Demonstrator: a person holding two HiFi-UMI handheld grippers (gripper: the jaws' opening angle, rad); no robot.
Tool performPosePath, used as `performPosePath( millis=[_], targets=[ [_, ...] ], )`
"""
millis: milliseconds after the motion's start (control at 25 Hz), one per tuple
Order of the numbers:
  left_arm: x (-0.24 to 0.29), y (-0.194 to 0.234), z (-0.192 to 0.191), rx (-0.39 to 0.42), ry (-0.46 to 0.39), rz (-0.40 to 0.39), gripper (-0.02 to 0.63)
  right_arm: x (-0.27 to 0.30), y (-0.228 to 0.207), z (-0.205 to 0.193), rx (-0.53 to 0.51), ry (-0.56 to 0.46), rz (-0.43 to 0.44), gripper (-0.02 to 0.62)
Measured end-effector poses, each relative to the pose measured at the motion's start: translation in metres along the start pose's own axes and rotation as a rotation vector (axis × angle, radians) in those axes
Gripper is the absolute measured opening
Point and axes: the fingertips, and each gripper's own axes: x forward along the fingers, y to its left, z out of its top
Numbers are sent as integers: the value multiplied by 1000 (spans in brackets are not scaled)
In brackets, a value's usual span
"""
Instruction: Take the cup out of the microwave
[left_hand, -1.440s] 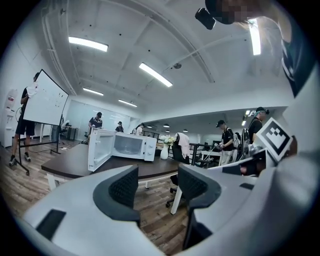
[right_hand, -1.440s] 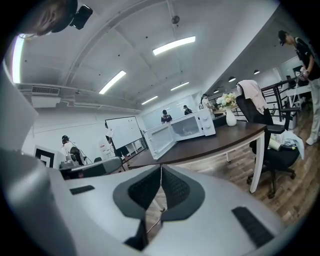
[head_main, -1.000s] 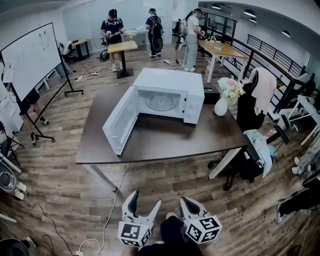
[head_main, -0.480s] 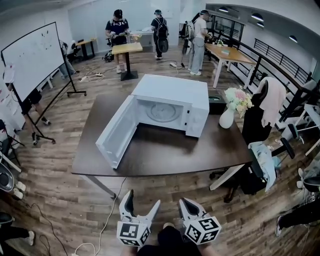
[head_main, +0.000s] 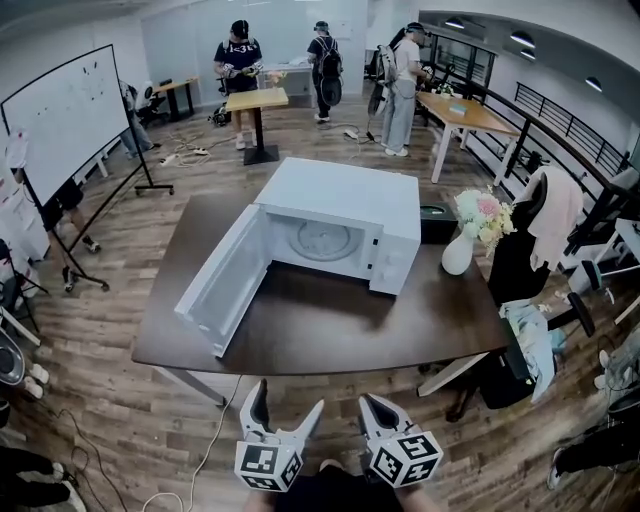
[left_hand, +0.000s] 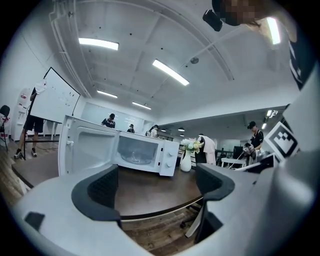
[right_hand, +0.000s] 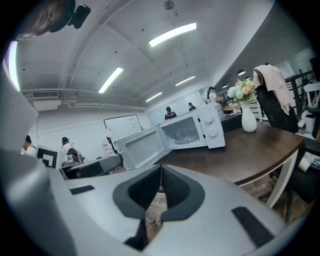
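A white microwave (head_main: 345, 215) stands on the dark table (head_main: 320, 330) with its door (head_main: 225, 280) swung open to the left. In its cavity I see the glass turntable (head_main: 323, 240) and a faint clear glassy shape (right_hand: 183, 136); I cannot tell whether that is the cup. My left gripper (head_main: 288, 400) hovers over the floor just short of the table's near edge. It is open, its jaws have just been opening, and nothing is between the pads (left_hand: 102, 187). Beside it, my right gripper (head_main: 367, 400) is shut on nothing, pads (right_hand: 161, 190) pressed together.
A white vase of flowers (head_main: 458, 252) and a black box (head_main: 437, 222) stand to the right of the microwave. A chair draped with cloth (head_main: 525, 250) is at the table's right end. A whiteboard (head_main: 65, 120) stands at the left, several people at the back, a cable (head_main: 215, 430) on the floor.
The table and microwave have come nearer and lower in the head view as both grippers advanced toward them. The left jaws stand a little wider apart.
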Motion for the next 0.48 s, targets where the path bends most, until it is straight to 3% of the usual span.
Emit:
performPosePath(
  millis=[480],
  targets=[
    [4, 10, -14, -23, 51, 69, 456, 16, -13, -7, 30, 58, 28, -5]
  ],
)
